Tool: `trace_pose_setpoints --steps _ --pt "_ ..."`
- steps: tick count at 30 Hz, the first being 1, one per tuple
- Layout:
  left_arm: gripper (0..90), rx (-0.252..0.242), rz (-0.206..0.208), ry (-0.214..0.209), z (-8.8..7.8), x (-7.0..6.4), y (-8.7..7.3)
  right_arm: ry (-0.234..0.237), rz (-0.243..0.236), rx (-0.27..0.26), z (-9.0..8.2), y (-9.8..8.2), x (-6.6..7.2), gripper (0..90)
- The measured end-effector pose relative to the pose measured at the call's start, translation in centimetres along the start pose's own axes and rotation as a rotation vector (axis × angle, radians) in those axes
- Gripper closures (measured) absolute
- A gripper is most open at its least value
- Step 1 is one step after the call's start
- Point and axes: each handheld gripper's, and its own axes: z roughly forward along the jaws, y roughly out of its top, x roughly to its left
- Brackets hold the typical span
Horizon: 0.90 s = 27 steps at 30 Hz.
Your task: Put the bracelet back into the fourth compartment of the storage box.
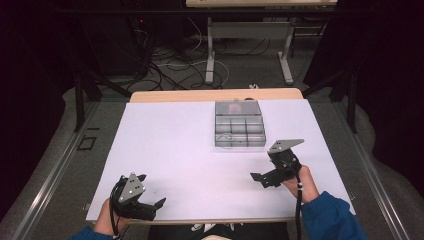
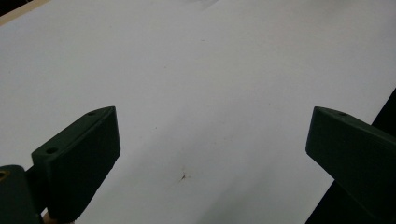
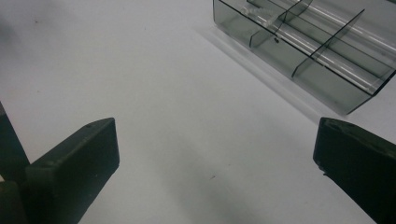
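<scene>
Box position: clear compartment box (image 1: 239, 125) on the white sheet (image 1: 170, 150), far centre, just beyond the right gripper (image 1: 272, 172).
Contents: small pale items in a few cells; kind not discernible.
Right gripper state: released, jaws wide, empty; box corner (image 3: 322, 51) ahead and to its right.
Left gripper state: (image 1: 145, 200) released, empty, at the near edge, well apart from the box.
Recommended approach: advance right gripper squarely, straddle one wall, close gently to avoid tipping.
</scene>
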Motion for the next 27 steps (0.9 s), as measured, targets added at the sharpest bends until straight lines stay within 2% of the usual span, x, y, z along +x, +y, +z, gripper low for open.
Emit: trace_pose_setpoints --steps 7,14,15,17,27 --pt "3.0 0.001 0.004 0.002 0.0 0.0 0.0 -0.011 -0.017 0.008 -0.6 -1.5 0.5 0.0" --pt "3.1 0.002 0.007 0.006 0.0 0.0 0.0 -0.013 -0.017 -0.016 -1.2 -2.8 0.8 0.0" --pt "3.0 0.001 -0.001 0.001 0.0 0.0 0.0 -0.009 -0.022 -0.005 -1.4 -2.8 0.8 0.0" --pt "3.0 0.004 0.009 0.008 0.0 0.1 0.0 -0.013 -0.017 -0.013 -1.6 -3.2 0.8 0.0" --pt "3.0 0.004 0.011 0.01 0.1 0.1 0.0 -0.019 -0.027 -0.027 -2.7 -4.0 0.9 0.0"
